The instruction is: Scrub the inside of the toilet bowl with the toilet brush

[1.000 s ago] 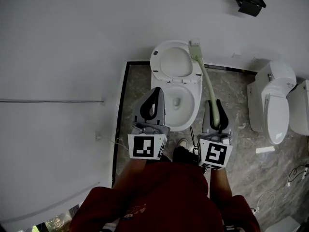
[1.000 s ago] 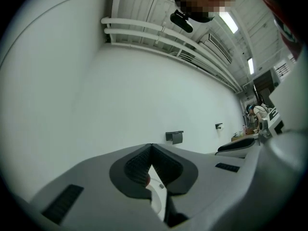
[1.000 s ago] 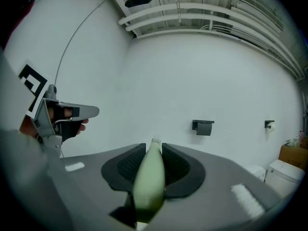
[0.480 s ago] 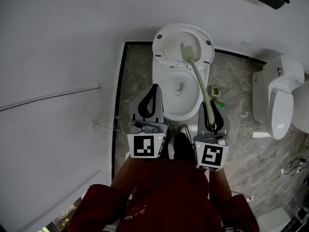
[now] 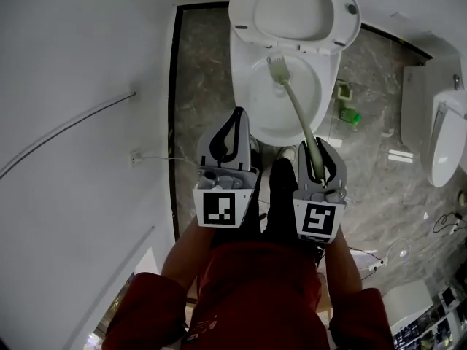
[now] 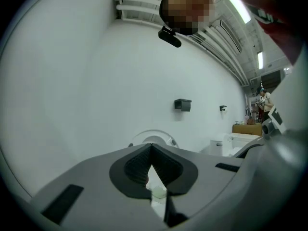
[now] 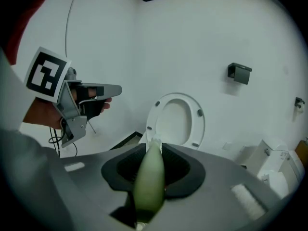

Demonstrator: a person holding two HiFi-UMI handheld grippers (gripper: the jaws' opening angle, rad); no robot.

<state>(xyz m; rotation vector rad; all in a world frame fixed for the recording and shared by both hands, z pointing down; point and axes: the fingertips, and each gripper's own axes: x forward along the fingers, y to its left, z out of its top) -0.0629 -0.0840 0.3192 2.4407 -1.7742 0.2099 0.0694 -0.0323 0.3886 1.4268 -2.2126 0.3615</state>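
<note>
The white toilet bowl [image 5: 314, 115] stands open at the top of the head view, its lid [image 5: 295, 9] raised against the wall. A pale green toilet brush [image 5: 295, 100] runs from my right gripper [image 5: 319, 146] up into the bowl, and its bristle head [image 5: 277, 68] lies inside near the back rim. The right gripper is shut on the brush handle [image 7: 149, 177], with the raised lid [image 7: 177, 119] beyond it. My left gripper [image 5: 236, 117] hangs over the bowl's front left edge, shut with nothing in it [image 6: 151, 150].
A second toilet [image 5: 445, 137] stands at the right. A green brush holder [image 5: 349, 114] sits on the marble floor between them. Cables [image 5: 379, 257] lie on the floor at the lower right. A white wall [image 5: 80, 86] runs close along the left, with a black wall fitting [image 7: 239, 73].
The brush head has come down from beside the raised lid into the bowl. Both grippers and the view have moved closer over the toilet.
</note>
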